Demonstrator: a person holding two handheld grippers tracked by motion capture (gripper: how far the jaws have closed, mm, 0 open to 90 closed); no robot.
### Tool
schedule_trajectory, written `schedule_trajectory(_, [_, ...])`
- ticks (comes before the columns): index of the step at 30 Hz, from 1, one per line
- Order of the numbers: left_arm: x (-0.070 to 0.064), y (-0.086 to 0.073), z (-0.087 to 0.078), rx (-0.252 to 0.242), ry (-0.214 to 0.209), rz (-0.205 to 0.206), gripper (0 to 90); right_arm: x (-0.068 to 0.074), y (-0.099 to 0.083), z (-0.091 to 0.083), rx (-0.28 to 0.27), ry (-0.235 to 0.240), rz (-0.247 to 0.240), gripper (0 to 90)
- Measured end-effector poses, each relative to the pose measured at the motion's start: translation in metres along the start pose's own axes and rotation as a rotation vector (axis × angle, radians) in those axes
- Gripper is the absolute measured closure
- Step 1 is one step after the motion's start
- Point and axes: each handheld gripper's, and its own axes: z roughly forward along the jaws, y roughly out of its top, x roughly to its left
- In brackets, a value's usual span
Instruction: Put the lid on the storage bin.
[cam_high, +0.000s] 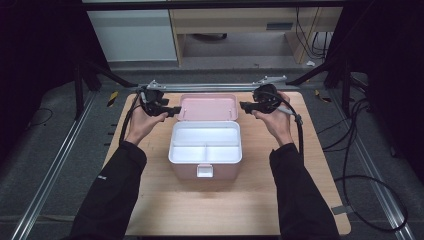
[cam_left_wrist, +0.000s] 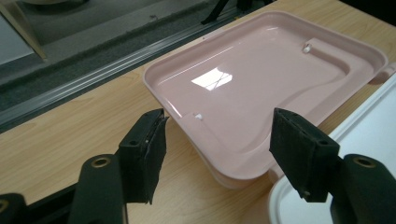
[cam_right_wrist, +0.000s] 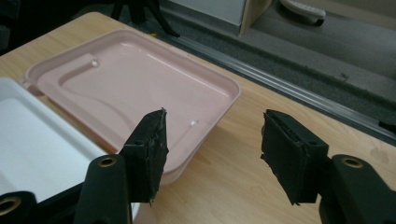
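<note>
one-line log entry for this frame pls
box: open, white tray empty | lid: flat on table behind box | left gripper: open at lid's left edge | right gripper: open at lid's right edge

White tray (cam_left_wrist: 369, 135) cropped by frame edge

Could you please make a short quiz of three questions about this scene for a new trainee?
1. True or false: the pink lid of the box is closed.
2. Where are the two grippers compared with the lid? A) both above the white tray; B) one at each side of the lid; C) both at the front latch.
3. Are the left gripper and the right gripper open or shut?

Key:
1. False: the lid lies folded back, flat on the table behind the box.
2. B.
3. Both are open. Each has a corner of the lid before its jaws and grips nothing.
</note>
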Motion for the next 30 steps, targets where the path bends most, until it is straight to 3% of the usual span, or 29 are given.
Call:
schedule_trajectory(3, [0.003, -0.001, 0.008, 0.000, 0.005, -0.018, 37.0, -0.001, 0.001, 0.014, -0.028, 0.005, 0.041, 41.7])
schedule_trajectory(11, [0.014, -0.007, 0.028, -0.005, 0.026, -0.041, 39.5, -0.007, -0.002, 0.045, -0.013, 0.000, 0.070, 42.7])
schedule_trajectory(22, [0.017, -0.014, 0.051, 0.023, 0.004, -0.071, 37.9, -0.007, -0.019, 0.079, 0.065, 0.032, 0.099, 41.2])
schedule_trajectory(30, [0.014, -0.018, 0.068, 0.059, -0.002, -0.050, 38.0, -0.003, -0.024, 0.091, 0.106, 0.059, 0.095, 41.9])
